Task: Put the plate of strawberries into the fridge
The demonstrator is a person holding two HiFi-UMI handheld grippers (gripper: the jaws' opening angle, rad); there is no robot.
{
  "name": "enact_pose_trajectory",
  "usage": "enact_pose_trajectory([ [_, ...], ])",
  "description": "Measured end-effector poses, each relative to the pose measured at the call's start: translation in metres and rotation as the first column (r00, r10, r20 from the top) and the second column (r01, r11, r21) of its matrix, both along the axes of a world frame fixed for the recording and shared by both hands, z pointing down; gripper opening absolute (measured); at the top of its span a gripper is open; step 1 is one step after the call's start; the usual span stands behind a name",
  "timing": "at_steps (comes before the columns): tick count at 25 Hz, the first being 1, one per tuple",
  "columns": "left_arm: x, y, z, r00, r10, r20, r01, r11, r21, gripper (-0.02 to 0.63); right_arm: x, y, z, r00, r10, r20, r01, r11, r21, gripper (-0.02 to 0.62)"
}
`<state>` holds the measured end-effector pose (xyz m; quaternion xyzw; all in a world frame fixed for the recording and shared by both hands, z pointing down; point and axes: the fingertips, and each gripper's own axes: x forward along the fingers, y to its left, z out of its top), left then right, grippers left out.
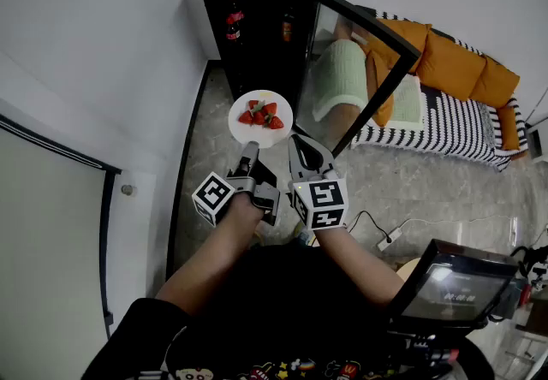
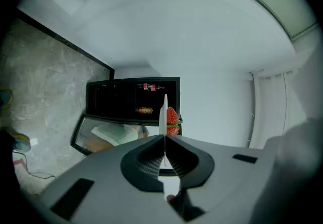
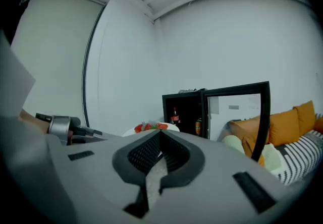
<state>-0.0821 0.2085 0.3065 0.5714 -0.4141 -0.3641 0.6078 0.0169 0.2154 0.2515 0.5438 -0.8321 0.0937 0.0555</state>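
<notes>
White plate (image 1: 272, 137) likely stiff, slick, light; loose strawberries (image 1: 261, 113) may roll. Left gripper (image 1: 250, 148) clamps the rim between its fingers; right gripper (image 1: 295, 144) closed, empty, just beside that rim.

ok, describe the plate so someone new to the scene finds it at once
Find the open black fridge standing against the white wall. Just in front of its opening, the left gripper pinches the near rim of a round white plate. It is the only thing there topped with red strawberries.
</notes>
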Motion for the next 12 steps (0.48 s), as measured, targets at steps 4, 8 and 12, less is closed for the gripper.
enact_pose_trajectory([
  [4,0.012,0.000,0.002,1.000,-0.005,-0.006,0.005,1.000,0.006,0.011,0.008,-0.001,0.004,1.000,-0.026,-0.002,0.026,1.000,-0.001,0.003],
  [8,0.026,-0.003,0.005,1.000,-0.012,0.003,0.012,1.000,0.007,0.011,0.022,-0.002,0.006,0.999,-0.044,-0.014,0.045,0.999,0.007,0.003],
  [12,0.047,-0.008,0.008,1.000,-0.022,0.011,0.022,1.000,0.008,0.011,0.042,-0.007,0.011,0.997,-0.067,-0.028,0.067,0.998,-0.006,0.003],
])
